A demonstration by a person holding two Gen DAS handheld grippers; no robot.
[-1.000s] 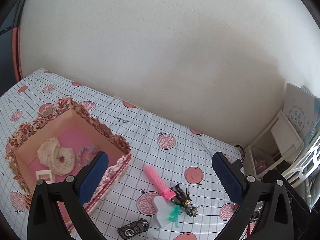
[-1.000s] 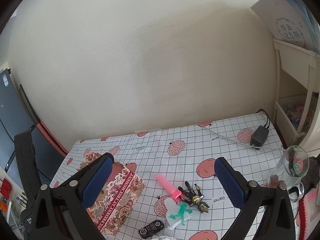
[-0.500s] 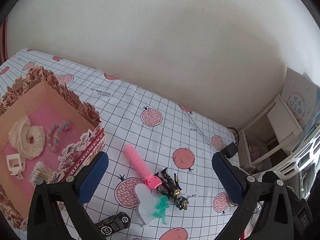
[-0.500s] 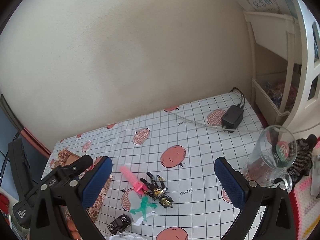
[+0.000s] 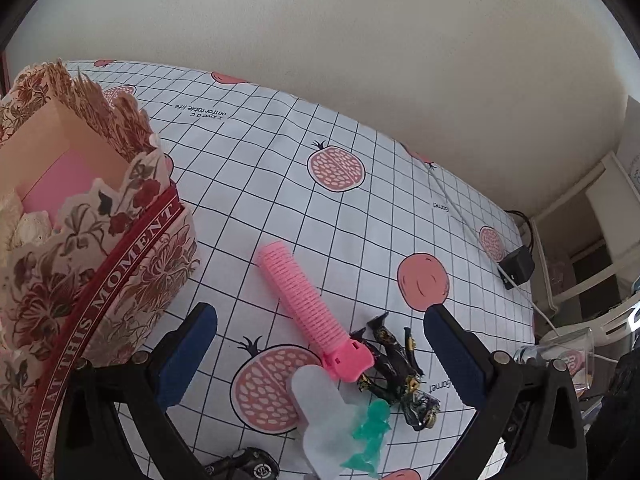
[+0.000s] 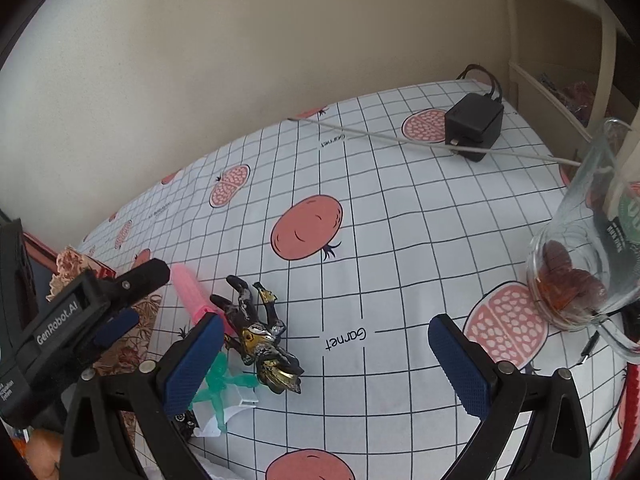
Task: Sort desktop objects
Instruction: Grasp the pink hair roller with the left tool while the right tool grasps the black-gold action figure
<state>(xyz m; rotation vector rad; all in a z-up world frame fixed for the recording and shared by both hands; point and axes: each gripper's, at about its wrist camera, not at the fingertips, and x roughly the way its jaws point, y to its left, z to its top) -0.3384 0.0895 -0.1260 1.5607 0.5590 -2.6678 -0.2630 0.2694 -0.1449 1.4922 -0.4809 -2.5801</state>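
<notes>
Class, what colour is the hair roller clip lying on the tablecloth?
Pink; clearest in the left wrist view.

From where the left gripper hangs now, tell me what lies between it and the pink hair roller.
Nothing visible blocks it. The left gripper is open and the pink hair roller lies on bare cloth ahead. Only its clip end is crowded: the black-gold figure and the white card touch or overlap it.
</notes>
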